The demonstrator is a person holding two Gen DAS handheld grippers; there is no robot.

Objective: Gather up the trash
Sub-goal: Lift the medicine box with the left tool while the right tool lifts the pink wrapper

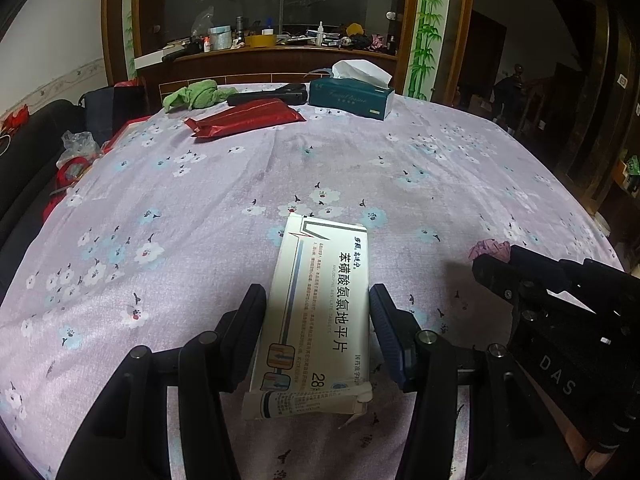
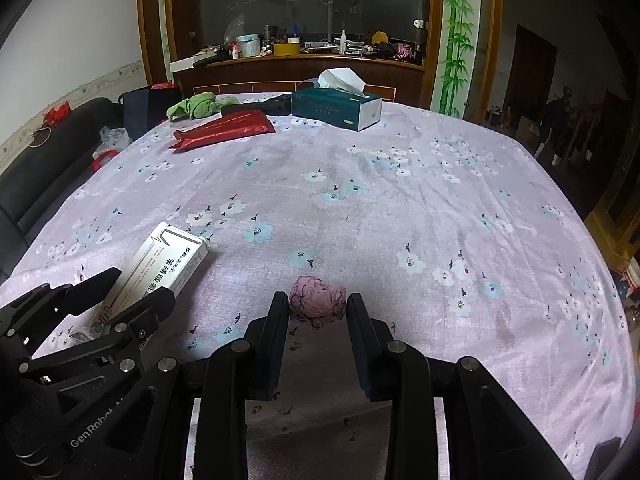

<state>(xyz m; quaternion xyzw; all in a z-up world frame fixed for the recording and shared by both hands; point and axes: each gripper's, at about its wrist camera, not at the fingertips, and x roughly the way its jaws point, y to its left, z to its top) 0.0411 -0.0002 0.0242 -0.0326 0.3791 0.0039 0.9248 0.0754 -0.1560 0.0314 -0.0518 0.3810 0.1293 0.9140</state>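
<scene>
A white medicine box (image 1: 320, 312) with Chinese print lies on the floral tablecloth (image 1: 400, 184), between the jaws of my left gripper (image 1: 318, 298). The jaws stand at its two long sides; I cannot tell whether they press it. The box also shows in the right wrist view (image 2: 160, 264), with the left gripper (image 2: 136, 292) around it. A crumpled pink paper ball (image 2: 316, 300) lies on the cloth (image 2: 400, 200) at the tips of my right gripper (image 2: 318, 306), whose open jaws flank it. The ball (image 1: 490, 249) and right gripper (image 1: 496, 268) show in the left wrist view.
At the table's far side lie a red foil packet (image 1: 244, 120), a green cloth (image 1: 196, 95), a black object (image 1: 272, 96) and a teal tissue box (image 1: 352, 96). A cluttered wooden sideboard (image 1: 280, 52) stands behind. A black sofa (image 1: 28, 168) with bags is left.
</scene>
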